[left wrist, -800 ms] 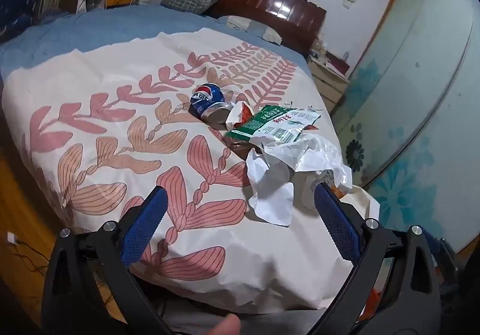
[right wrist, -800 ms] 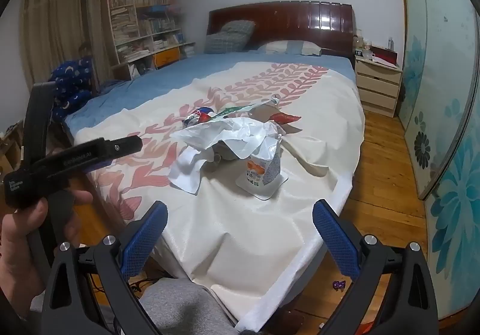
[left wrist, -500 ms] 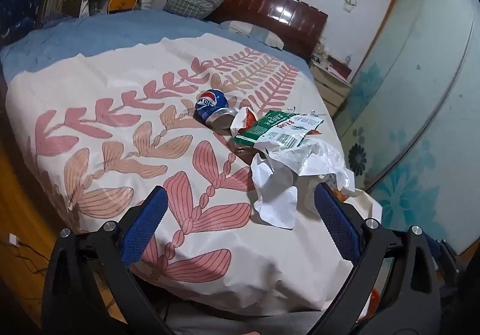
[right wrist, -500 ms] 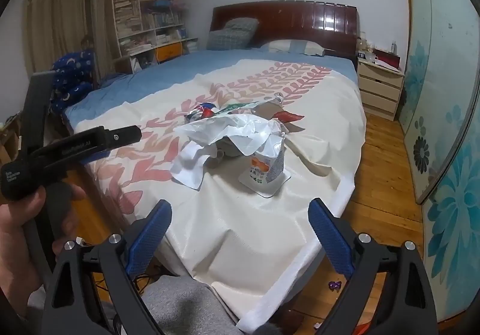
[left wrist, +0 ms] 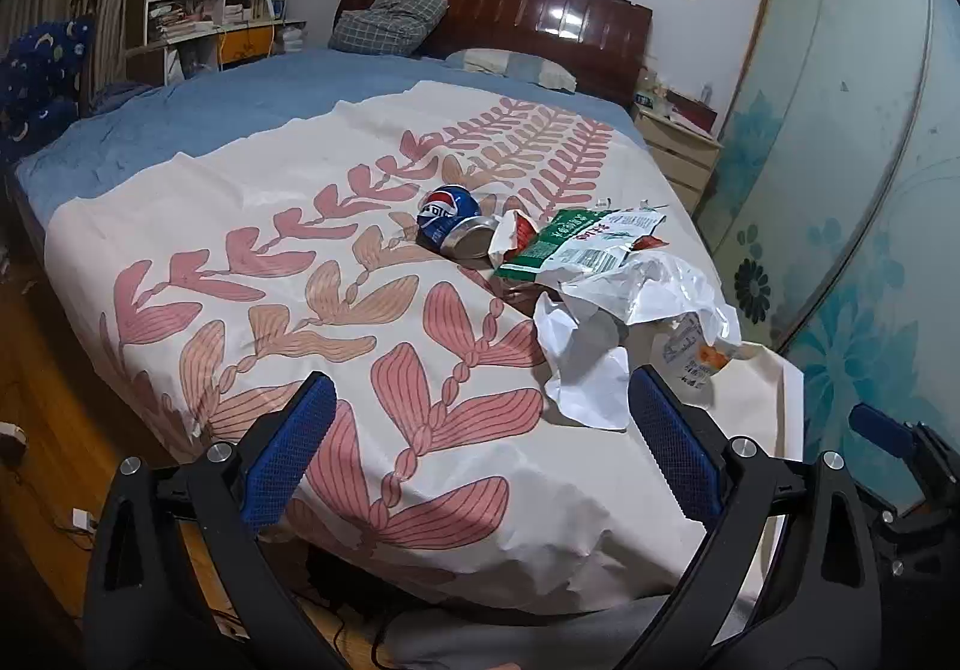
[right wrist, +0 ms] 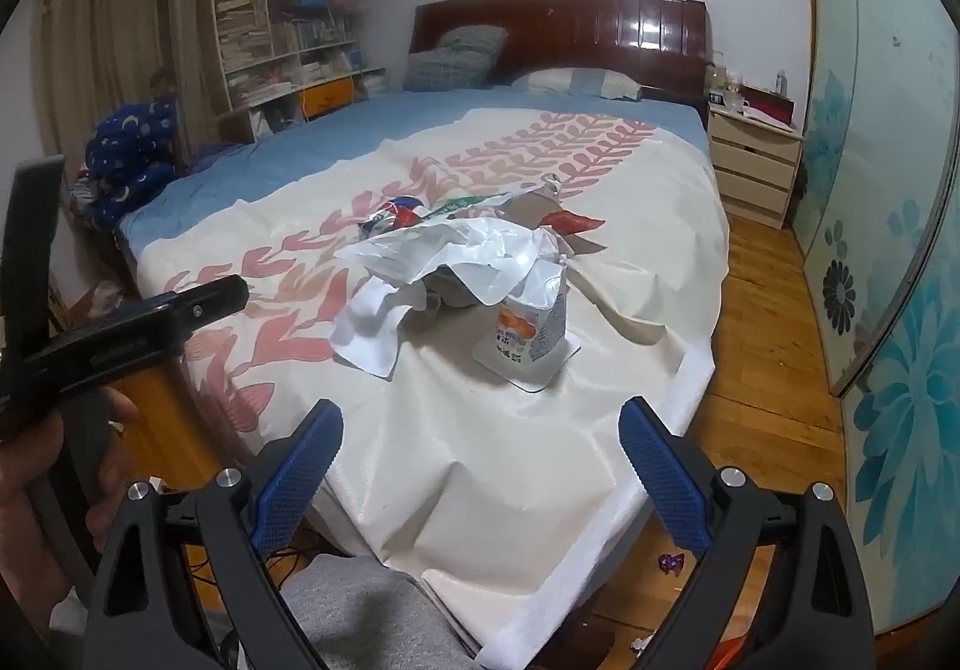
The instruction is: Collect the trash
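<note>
A pile of trash lies on the leaf-print cover (left wrist: 288, 226) of the bed. It holds a crushed blue Pepsi can (left wrist: 451, 221), a green and white wrapper (left wrist: 576, 244), crumpled white plastic and paper (left wrist: 606, 322) and an upside-down yogurt cup (right wrist: 531, 331). The plastic (right wrist: 456, 256) drapes over the cup. A red wrapper (right wrist: 570, 219) lies behind it. My left gripper (left wrist: 477, 418) is open and empty near the bed's foot, short of the pile. My right gripper (right wrist: 480, 442) is open and empty, also short of the pile.
A bedside cabinet (right wrist: 753, 166) stands right of the dark headboard (right wrist: 558, 34). Bookshelves (right wrist: 276, 22) line the left wall. Wood floor (right wrist: 768, 346) and a floral sliding door (right wrist: 888, 226) run along the right side. Small scraps lie on the floor (right wrist: 671, 563).
Both grippers tilted upward and shifted slightly, so the pile sits higher and more centred in view. Both stayed open. The trash has not moved.
</note>
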A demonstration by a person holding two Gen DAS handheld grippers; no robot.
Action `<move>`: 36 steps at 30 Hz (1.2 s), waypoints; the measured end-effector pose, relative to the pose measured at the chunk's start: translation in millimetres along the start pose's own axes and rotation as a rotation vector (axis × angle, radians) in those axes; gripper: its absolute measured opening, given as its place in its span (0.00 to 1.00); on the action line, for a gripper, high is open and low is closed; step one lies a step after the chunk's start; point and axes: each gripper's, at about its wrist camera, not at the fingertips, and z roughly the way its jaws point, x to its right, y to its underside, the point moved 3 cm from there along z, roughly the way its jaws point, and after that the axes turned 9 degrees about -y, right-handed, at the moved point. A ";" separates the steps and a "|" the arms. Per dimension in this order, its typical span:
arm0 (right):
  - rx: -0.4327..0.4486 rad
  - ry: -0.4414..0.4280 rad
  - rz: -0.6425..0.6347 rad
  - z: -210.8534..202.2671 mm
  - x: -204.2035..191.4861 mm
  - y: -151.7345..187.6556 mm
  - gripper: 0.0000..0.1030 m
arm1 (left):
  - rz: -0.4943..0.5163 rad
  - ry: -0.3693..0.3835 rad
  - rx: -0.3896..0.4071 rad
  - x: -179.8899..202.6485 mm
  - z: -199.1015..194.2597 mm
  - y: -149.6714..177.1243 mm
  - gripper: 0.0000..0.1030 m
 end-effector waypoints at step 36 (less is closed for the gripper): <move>0.031 0.023 0.045 -1.4 8.1 -2.4 0.89 | 0.009 0.002 0.007 5.2 2.9 0.5 0.94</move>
